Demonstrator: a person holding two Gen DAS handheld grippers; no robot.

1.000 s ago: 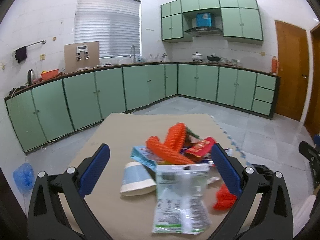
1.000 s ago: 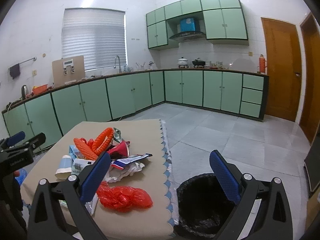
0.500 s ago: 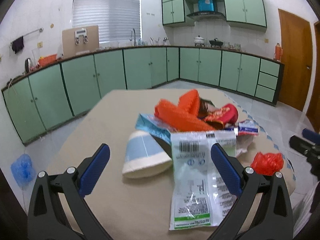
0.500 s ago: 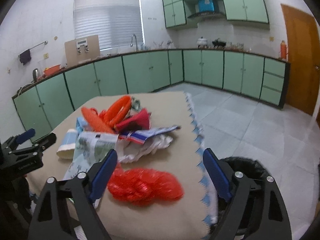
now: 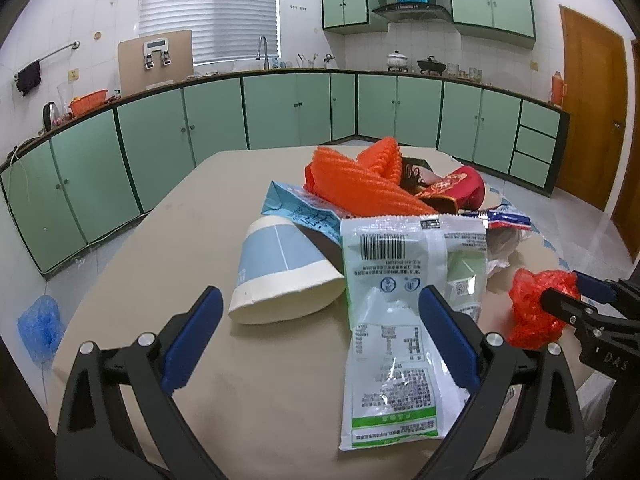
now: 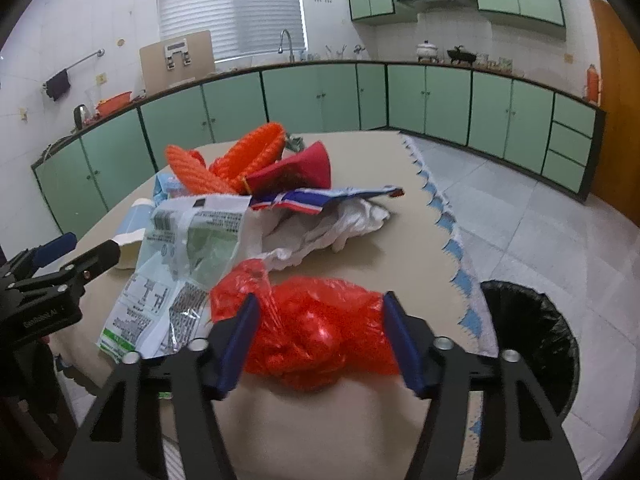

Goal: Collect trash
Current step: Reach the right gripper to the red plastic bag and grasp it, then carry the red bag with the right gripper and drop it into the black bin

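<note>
Basically nothing looks binned yet: the whole trash pile sits on the table (image 6: 404,216), and the black-lined bin (image 6: 532,332) stands on the floor just beside the table's scalloped edge. The right gripper (image 6: 316,332) has just been closing, its jaws half-narrowed around the crumpled red plastic bag (image 6: 320,332) nearest the bin, apparently touching it, firm pinch unconfirmed. The left gripper (image 5: 316,332) is spread wide and empty, farther from the bin, over the paper cup (image 5: 280,268) and green-white wrapper (image 5: 400,320); orange mesh (image 5: 360,184) and more wrappers remain, nothing blocking the drop.

"DAS" shows on the right gripper (image 5: 576,300); the wrapper's (image 5: 400,280) print is unreadable
</note>
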